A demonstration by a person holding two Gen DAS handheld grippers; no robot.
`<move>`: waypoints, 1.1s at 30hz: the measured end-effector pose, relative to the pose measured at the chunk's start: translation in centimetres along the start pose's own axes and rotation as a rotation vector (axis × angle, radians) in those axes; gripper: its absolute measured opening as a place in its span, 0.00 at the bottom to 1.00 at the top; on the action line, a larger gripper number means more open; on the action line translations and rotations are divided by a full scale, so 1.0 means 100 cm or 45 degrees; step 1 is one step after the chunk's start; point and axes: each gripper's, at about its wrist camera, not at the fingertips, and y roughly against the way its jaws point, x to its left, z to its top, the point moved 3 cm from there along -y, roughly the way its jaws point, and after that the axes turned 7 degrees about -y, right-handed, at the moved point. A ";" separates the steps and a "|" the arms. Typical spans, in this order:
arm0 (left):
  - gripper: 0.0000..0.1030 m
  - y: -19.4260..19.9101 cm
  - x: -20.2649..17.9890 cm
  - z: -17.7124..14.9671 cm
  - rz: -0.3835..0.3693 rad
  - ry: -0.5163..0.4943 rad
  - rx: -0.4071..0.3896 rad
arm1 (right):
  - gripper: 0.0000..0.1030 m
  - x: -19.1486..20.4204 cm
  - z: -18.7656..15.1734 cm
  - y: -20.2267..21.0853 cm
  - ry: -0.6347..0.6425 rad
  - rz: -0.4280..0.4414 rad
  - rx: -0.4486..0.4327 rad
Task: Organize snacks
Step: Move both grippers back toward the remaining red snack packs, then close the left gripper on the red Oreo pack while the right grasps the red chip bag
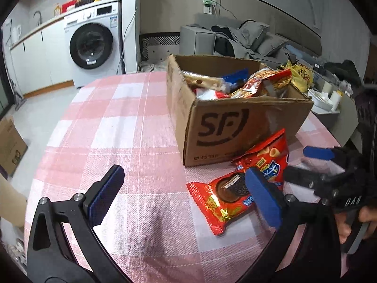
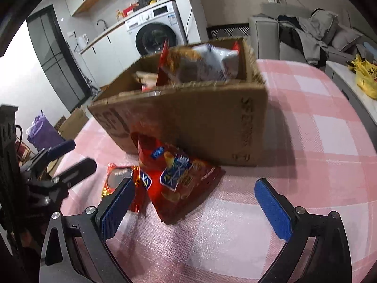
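A cardboard box (image 1: 226, 127) printed SF stands on the pink checked tablecloth (image 1: 122, 118), filled with several snack packets (image 1: 256, 82). In front of it lie a red chocolate-biscuit packet (image 1: 219, 202) and a red chip bag (image 1: 268, 158) that leans on the box. My left gripper (image 1: 186, 198) is open and empty, its right pad over the biscuit packet's edge. My right gripper (image 2: 200, 212) is open and empty, just before the chip bag (image 2: 179, 179), with the biscuit packet (image 2: 117, 181) behind its left pad. The box (image 2: 200, 122) is blurred there. The right gripper also shows in the left wrist view (image 1: 304, 162).
The table's round edge drops to the floor on the left (image 1: 42, 146). A washing machine (image 1: 94, 47) and counter stand behind. A grey sofa with clothes (image 1: 247, 40) and a yellow bag (image 2: 365, 80) on a side table lie to the right. A cardboard box (image 1: 9, 146) sits on the floor.
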 end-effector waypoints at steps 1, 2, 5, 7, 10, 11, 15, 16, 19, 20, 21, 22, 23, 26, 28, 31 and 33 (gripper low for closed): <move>0.99 -0.003 0.002 -0.001 -0.014 0.005 0.010 | 1.00 0.002 -0.002 -0.002 0.014 -0.008 0.005; 0.99 -0.005 0.002 -0.002 -0.020 0.007 0.019 | 1.00 0.004 -0.004 -0.005 0.029 -0.018 0.011; 0.99 -0.012 0.006 -0.004 -0.020 0.013 0.018 | 1.00 0.007 -0.006 -0.014 0.040 -0.036 0.020; 0.99 -0.018 0.009 -0.007 -0.009 0.020 0.032 | 1.00 0.008 -0.005 -0.020 0.039 -0.036 0.030; 0.99 -0.025 0.014 -0.008 -0.016 0.043 0.047 | 1.00 0.012 -0.001 -0.030 0.038 -0.059 0.049; 0.99 -0.026 0.015 -0.007 -0.017 0.043 0.041 | 1.00 0.012 0.000 -0.033 0.039 -0.064 0.046; 0.99 -0.028 0.019 -0.008 0.013 0.048 0.036 | 1.00 0.013 0.003 -0.044 0.031 -0.076 0.051; 0.99 -0.029 0.020 -0.008 0.009 0.055 0.037 | 1.00 0.013 0.004 -0.045 0.025 -0.076 0.044; 0.99 -0.030 0.023 -0.008 0.003 0.075 0.038 | 0.99 0.015 0.006 -0.047 0.020 -0.063 0.030; 0.99 -0.032 0.024 -0.008 -0.002 0.080 0.042 | 0.98 0.016 0.008 -0.047 0.020 -0.054 0.031; 0.99 -0.033 0.024 -0.008 -0.005 0.082 0.046 | 0.95 0.017 0.009 -0.048 0.017 -0.044 0.029; 0.99 -0.033 0.025 -0.009 -0.004 0.082 0.047 | 0.91 0.017 0.010 -0.049 0.009 -0.028 0.031; 0.99 -0.034 0.025 -0.008 0.001 0.081 0.047 | 0.89 0.019 0.008 -0.049 0.000 -0.014 0.038; 0.99 -0.033 0.026 -0.008 0.009 0.080 0.036 | 0.84 0.020 0.010 -0.048 -0.014 0.006 0.031; 0.99 -0.034 0.027 -0.008 0.003 0.085 0.033 | 0.79 0.020 0.009 -0.047 -0.020 0.006 0.025; 0.99 -0.034 0.026 -0.009 -0.001 0.086 0.041 | 0.71 0.013 0.007 -0.042 -0.066 0.051 0.018; 0.99 -0.033 0.025 -0.011 -0.009 0.087 0.043 | 0.66 0.005 0.006 -0.038 -0.117 0.112 0.026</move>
